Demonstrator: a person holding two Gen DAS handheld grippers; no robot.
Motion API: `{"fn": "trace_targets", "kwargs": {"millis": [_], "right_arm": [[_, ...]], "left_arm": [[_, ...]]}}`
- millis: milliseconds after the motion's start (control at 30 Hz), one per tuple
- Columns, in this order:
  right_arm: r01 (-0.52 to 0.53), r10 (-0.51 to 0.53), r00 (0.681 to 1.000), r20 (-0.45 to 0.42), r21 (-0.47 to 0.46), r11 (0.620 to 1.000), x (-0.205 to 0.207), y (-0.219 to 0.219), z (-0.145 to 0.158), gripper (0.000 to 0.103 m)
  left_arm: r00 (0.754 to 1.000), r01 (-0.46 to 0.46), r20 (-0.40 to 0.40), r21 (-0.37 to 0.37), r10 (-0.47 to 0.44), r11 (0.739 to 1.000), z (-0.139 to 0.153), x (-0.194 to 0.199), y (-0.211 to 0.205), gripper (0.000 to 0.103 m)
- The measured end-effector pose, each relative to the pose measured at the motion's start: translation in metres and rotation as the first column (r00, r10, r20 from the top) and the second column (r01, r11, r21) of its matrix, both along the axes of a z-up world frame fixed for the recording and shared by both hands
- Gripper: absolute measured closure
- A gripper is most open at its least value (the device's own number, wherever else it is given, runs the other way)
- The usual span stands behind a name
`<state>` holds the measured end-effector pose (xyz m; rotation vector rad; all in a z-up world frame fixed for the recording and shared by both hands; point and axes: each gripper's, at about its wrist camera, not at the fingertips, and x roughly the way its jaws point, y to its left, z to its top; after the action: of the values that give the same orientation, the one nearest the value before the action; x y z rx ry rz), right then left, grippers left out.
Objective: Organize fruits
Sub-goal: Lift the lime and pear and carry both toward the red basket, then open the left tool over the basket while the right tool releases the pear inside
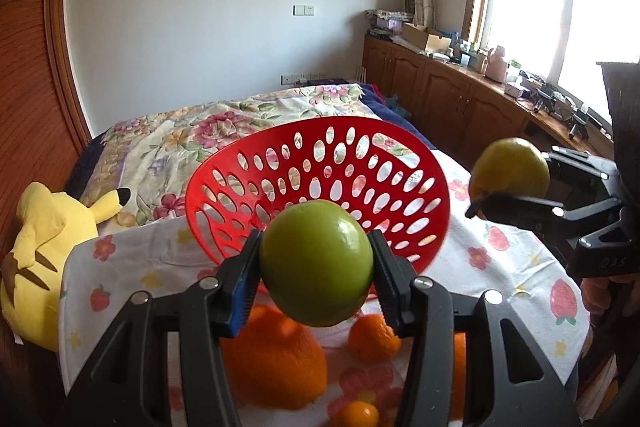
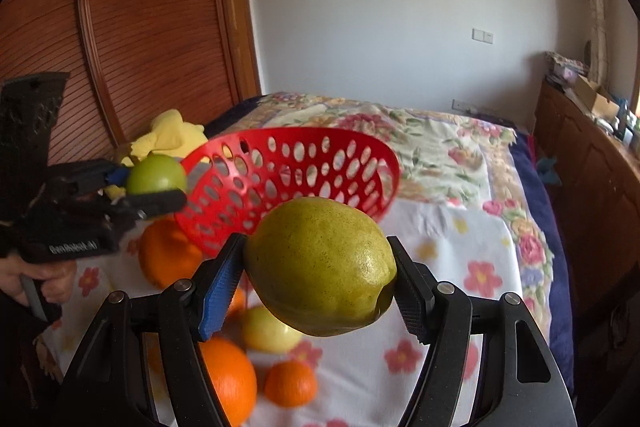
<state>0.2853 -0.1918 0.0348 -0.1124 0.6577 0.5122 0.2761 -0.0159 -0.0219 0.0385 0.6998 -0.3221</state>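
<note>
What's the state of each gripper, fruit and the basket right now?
left gripper: shut on green apple, held in the air
green apple: clamped, off the cloth
right gripper: shut on pear, held in the air
pear: clamped, lifted
red basket: tilted, opening toward the grippers, no fruit seen inside
oranges: loose on the flowered cloth
yellow fruit: loose on the cloth

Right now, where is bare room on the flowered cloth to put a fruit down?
Free: the cloth to the right of the red basket, out to the bed's edge. Crowded: near side below the basket, where oranges and a yellow fruit lie together.
</note>
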Motion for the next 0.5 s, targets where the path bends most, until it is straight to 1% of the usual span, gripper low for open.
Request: {"fn": "trace_targets", "kwargs": {"millis": [200, 333, 500], "right_arm": [[-0.036, 0.036, 0.999, 0.001, -0.02, 0.999, 0.029, 0.02, -0.001, 0.032], [-0.05, 0.049, 0.998, -0.029, -0.023, 0.998, 0.05, 0.033, -0.009, 0.032], [-0.079, 0.077, 0.996, -0.049, -0.051, 0.996, 0.059, 0.046, -0.02, 0.032]], "left_arm": [[1.0, 0.006, -0.023, 0.026, -0.005, 1.0, -0.01, 0.022, -0.004, 0.053], [0.999, 0.001, -0.042, 0.036, 0.0, 0.999, -0.015, 0.032, -0.004, 0.053], [0.999, -0.004, -0.05, 0.038, 0.006, 0.999, -0.018, 0.036, -0.002, 0.053]]}}
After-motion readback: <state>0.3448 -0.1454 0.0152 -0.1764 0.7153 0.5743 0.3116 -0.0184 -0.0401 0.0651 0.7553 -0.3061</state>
